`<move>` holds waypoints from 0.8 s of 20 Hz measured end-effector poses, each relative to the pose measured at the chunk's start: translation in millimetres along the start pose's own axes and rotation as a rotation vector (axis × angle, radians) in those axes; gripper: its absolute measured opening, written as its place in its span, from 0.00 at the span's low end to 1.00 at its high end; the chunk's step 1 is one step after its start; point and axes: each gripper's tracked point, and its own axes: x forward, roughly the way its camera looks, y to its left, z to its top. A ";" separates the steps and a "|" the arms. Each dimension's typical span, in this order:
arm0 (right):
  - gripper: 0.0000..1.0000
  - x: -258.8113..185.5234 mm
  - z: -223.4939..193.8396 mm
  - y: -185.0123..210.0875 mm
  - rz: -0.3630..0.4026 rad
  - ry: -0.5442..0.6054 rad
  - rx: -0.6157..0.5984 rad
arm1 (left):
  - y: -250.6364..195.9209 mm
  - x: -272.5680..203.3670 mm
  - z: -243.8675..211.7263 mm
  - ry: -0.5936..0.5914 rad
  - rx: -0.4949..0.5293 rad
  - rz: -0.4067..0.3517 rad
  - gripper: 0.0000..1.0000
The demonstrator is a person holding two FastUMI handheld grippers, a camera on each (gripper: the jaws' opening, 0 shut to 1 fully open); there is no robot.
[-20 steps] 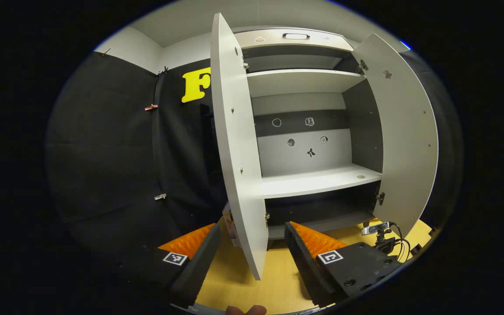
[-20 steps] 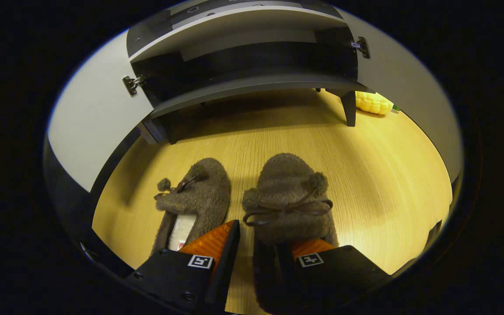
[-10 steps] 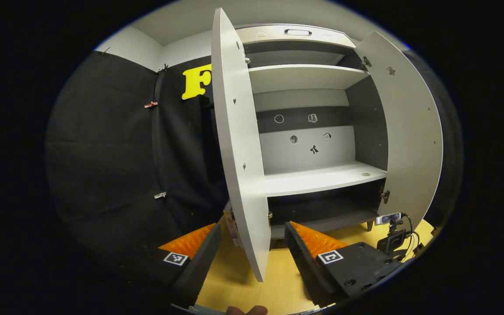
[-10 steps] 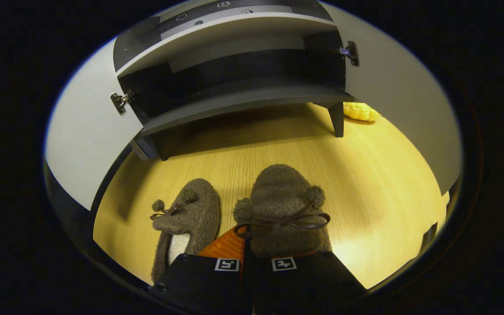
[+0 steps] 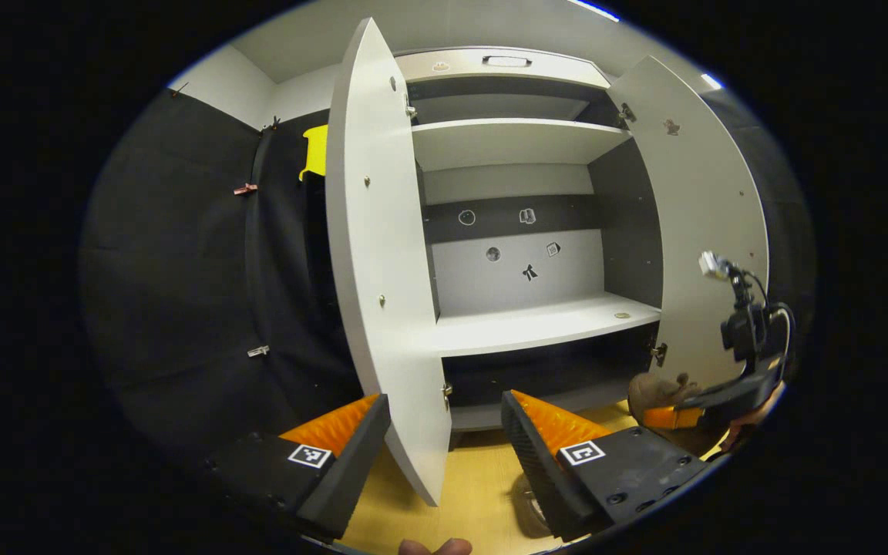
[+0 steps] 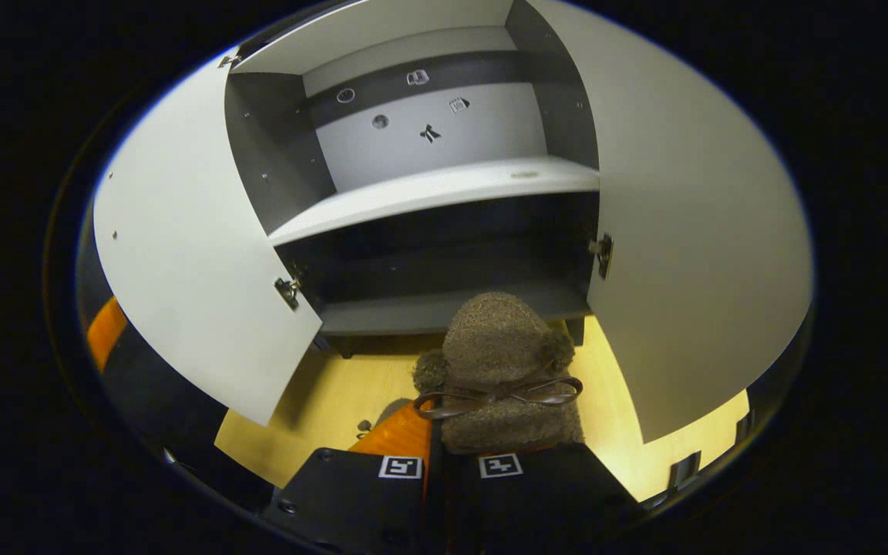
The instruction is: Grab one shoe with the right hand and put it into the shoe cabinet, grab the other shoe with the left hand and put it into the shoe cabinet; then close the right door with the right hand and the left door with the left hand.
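Note:
My right gripper (image 6: 436, 455) is shut on a brown fuzzy slipper with a bow (image 6: 502, 362) and holds it in the air. The slipper's toe points at the dark bottom compartment (image 6: 444, 308) of the shoe cabinet. The other slipper (image 6: 382, 412) shows as a sliver on the wooden floor below. Both cabinet doors stand open: the left door (image 6: 197, 270) and the right door (image 6: 691, 270). My left gripper (image 5: 444, 439) is open and holds nothing, close to the edge of the left door (image 5: 382, 308). The left gripper view also has the right gripper (image 5: 721, 393) with the slipper (image 5: 656, 388) by the right door (image 5: 710, 216).
A white middle shelf (image 5: 536, 327) and an upper shelf (image 5: 513, 142) are bare apart from a small round mark. Stickers dot the cabinet's back panel (image 5: 521, 262). Yellow wooden floor (image 6: 336, 401) lies in front of the cabinet. Black cloth wall (image 5: 182, 270) hangs to the left.
The right gripper has closed on the slipper and lifted it off the floor toward the cabinet's bottom compartment. The left gripper stays open and has shifted slightly; the right gripper now appears in its view.

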 end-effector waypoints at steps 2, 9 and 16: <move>0.12 -9.9 23.4 6.0 0.011 -0.004 -0.010 | -6.6 -0.7 -0.8 -0.004 -0.003 -0.011 0.92; 0.12 -11.7 134.9 28.4 0.042 -0.109 -0.056 | -20.6 -6.2 -4.3 -0.002 -0.018 -0.034 0.92; 0.12 40.2 216.6 40.4 0.053 -0.140 -0.004 | -21.3 -10.3 -12.2 0.017 -0.033 -0.027 0.92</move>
